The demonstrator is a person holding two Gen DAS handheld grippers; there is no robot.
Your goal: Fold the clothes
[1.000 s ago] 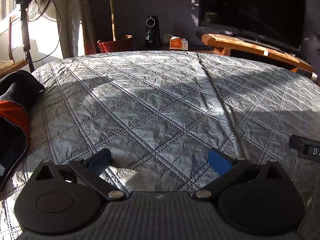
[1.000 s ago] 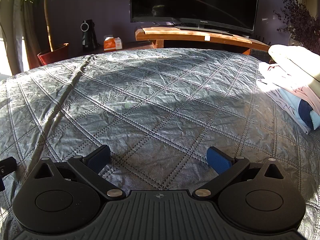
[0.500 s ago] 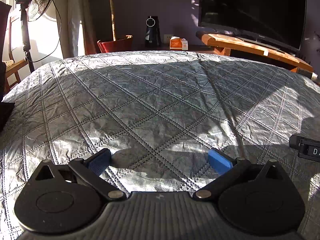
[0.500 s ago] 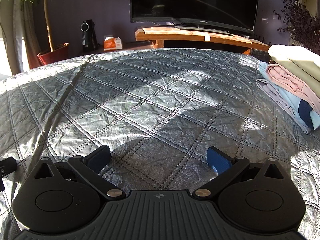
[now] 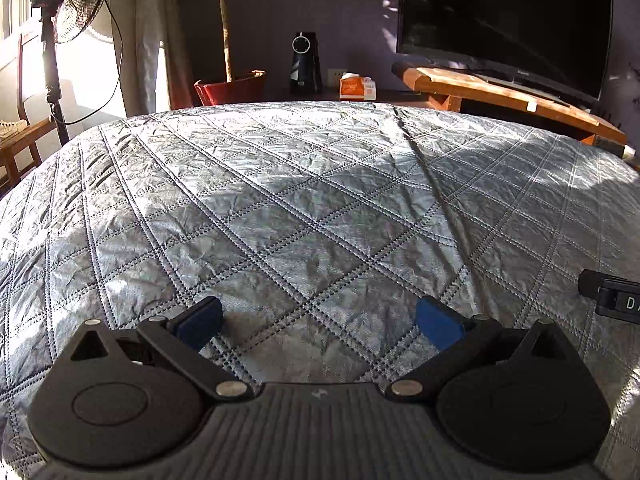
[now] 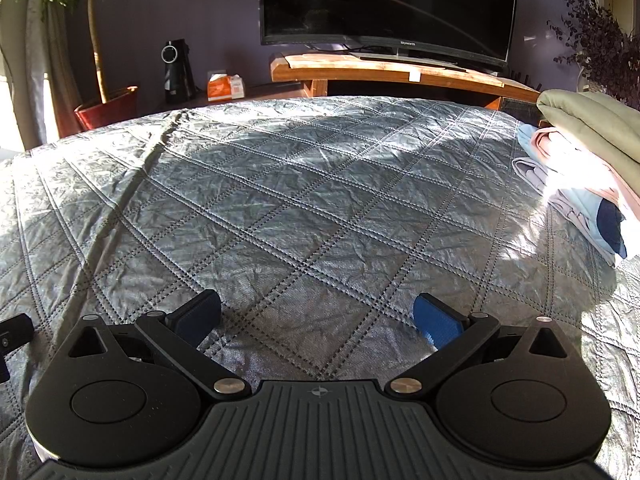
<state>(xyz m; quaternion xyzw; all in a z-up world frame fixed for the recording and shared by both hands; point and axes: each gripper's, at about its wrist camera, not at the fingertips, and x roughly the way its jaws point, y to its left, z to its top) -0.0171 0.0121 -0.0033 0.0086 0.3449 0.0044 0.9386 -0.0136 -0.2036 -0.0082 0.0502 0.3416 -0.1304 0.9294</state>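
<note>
Jaws of left gripper [image 5: 320, 322] and right gripper [image 6: 318, 318] stand wide apart, holding nothing, over the quilted bed [image 6: 300, 200]. Folded clothes stack [image 6: 580, 168] rests at the bed's right edge. Beyond the bed: television [image 6: 384, 4], potted plant [image 6: 106, 106].

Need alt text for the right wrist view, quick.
Open right gripper holding nothing, low over a grey quilted bedspread. A stack of folded clothes sits at the right edge; a television on a wooden stand is behind.
</note>
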